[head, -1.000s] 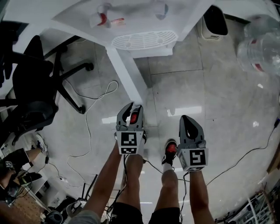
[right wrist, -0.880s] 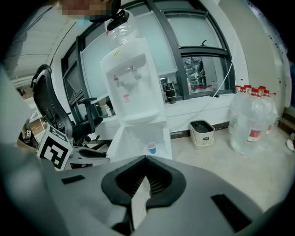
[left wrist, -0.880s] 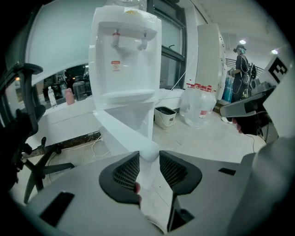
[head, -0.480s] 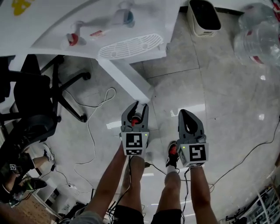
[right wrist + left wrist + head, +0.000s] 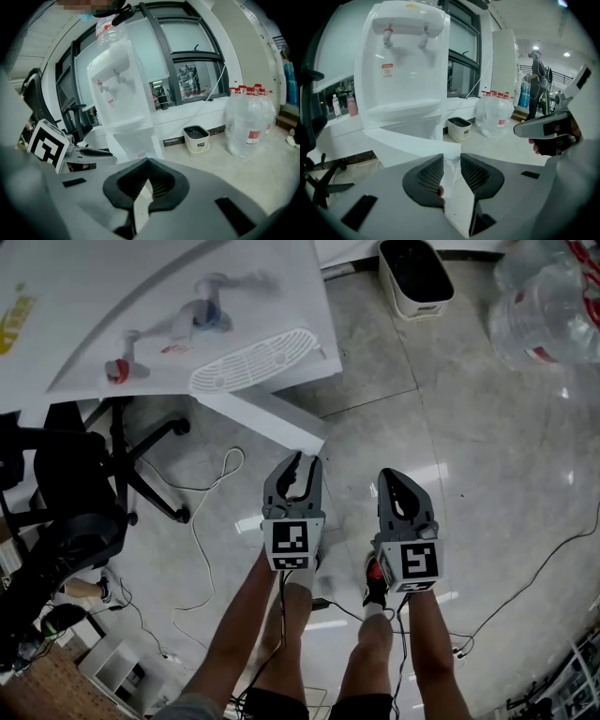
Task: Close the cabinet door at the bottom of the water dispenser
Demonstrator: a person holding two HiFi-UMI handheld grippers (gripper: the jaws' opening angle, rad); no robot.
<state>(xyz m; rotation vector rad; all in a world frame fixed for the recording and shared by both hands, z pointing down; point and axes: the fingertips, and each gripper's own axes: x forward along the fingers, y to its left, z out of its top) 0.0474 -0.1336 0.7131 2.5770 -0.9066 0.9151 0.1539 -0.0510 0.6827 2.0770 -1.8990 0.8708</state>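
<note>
Both grippers are empty: the left gripper's [image 5: 452,155] jaws, a narrow gap apart, have just been closing with nothing between them, and the right gripper's [image 5: 147,160] meet at the tips. Just ahead, the cabinet door [image 5: 272,418] stands swung out from the water dispenser [image 5: 405,61], not yet pushed shut. The dispenser's red-printed label [image 5: 387,70] is unreadable.

You faced a white water dispenser [image 5: 141,296] with a red tap [image 5: 117,369] and, apparently, a blue tap [image 5: 208,315]; the floor [image 5: 469,427] was pale grey.
</note>
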